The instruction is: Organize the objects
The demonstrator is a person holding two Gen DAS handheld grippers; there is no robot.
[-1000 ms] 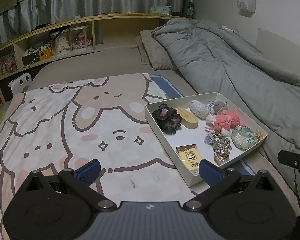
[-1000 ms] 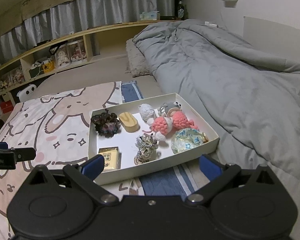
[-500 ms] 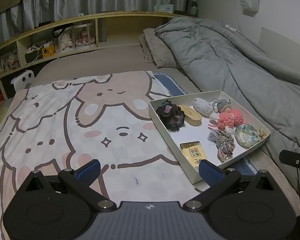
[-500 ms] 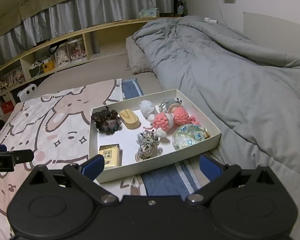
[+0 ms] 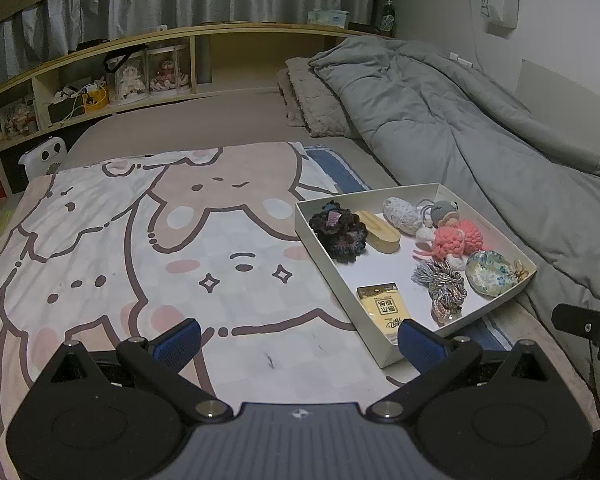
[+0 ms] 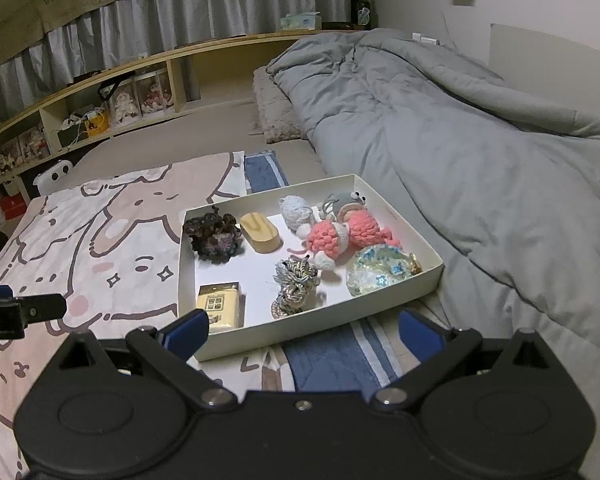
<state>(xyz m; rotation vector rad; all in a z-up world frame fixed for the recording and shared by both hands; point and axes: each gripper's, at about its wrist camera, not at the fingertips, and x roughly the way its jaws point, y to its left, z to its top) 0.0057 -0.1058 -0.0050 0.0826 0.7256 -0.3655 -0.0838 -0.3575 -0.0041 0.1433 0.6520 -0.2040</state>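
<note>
Here both the left tongs [image 5: 296, 340] and the right tongs [image 6: 306, 328] are spread wide and hold nothing, hovering over the bed [image 5: 228, 116]. The white tray [image 6: 432, 270] lies near the bed's right edge beside the grey duvet [image 6: 480, 152]. Inside it sit a dark scrunchie [image 6: 214, 236], a yellow packet [image 6: 219, 306] at its near-left corner, a pink crochet toy [image 6: 340, 236] and a braided cord [image 6: 294, 286].

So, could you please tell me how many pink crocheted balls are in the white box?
2. Both lie side by side, touching, near the middle of the white box: left pink ball and right pink ball, behind the floral dish. None seems hidden.
</note>
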